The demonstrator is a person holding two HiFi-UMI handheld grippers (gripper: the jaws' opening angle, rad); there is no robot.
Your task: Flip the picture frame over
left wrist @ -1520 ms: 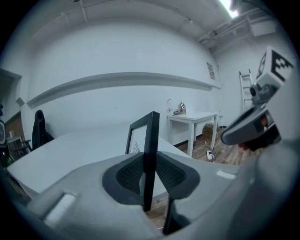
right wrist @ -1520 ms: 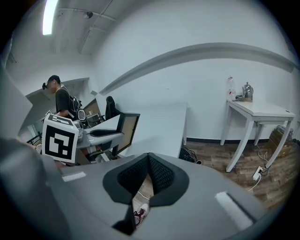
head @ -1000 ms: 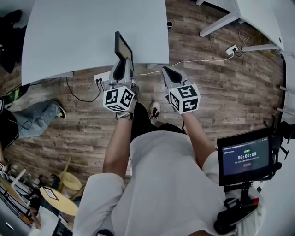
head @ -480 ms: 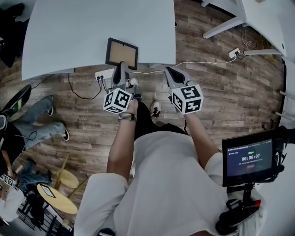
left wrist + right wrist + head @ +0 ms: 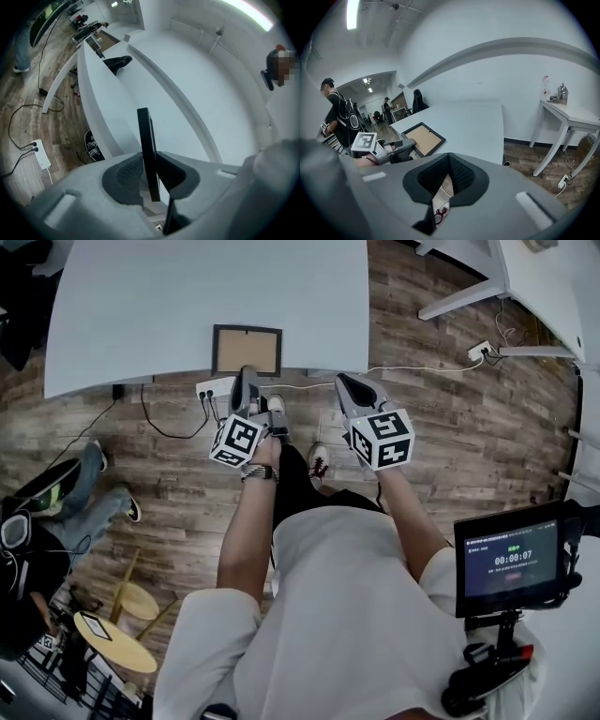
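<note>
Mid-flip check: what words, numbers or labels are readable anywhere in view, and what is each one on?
"00:00:07": timer on the monitor screen, lower right of the head view.
Small print above and below that timer: too small to read.
Left marker cube and right marker cube: black-and-white square patterns only, no words.
Picture frame: no print visible.

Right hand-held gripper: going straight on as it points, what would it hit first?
Probably the white rectangular table, near its front edge, right of the black-rimmed picture frame. The right hand-held gripper tilts down toward that tabletop with nothing seen between; depth is unclear, so it may only clip the edge.
</note>
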